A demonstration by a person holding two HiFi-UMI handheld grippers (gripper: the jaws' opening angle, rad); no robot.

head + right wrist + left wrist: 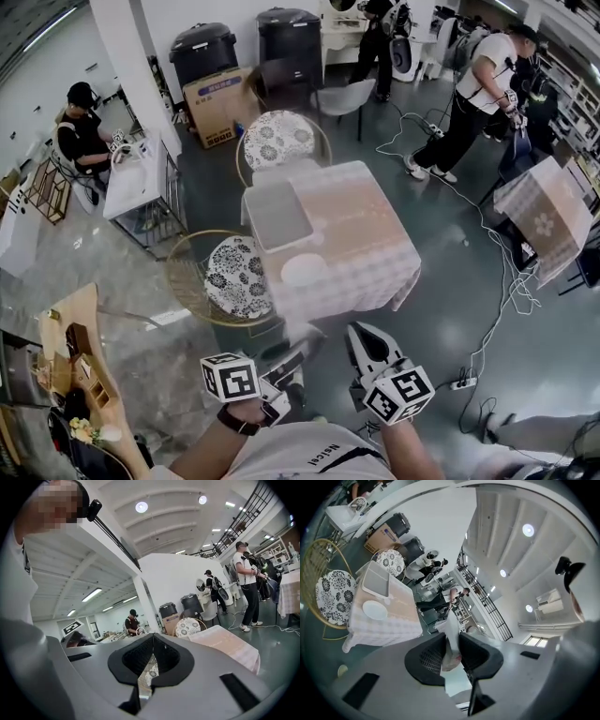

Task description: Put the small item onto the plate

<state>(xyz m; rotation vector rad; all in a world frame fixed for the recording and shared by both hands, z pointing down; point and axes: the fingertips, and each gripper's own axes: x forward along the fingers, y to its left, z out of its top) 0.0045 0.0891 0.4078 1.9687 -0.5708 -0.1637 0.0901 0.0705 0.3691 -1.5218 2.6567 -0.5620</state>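
Note:
A white plate (306,270) lies near the front edge of the checked-cloth table (366,234), with a grey tray (277,214) behind it. In the left gripper view, the plate (375,610) and tray (377,579) lie far off to the left. My left gripper (298,349) hangs above the floor, short of the table. It is shut on a thin white packet, the small item (450,626), which sticks up out of the jaws (302,330). My right gripper (356,333) is beside it, shut and empty; its jaws meet in the right gripper view (152,641).
A wicker chair with a floral cushion (236,275) stands left of the table, and another (278,139) behind it. Cables and a power strip (462,382) lie on the floor to the right. A second clothed table (548,211) and people stand at the far right.

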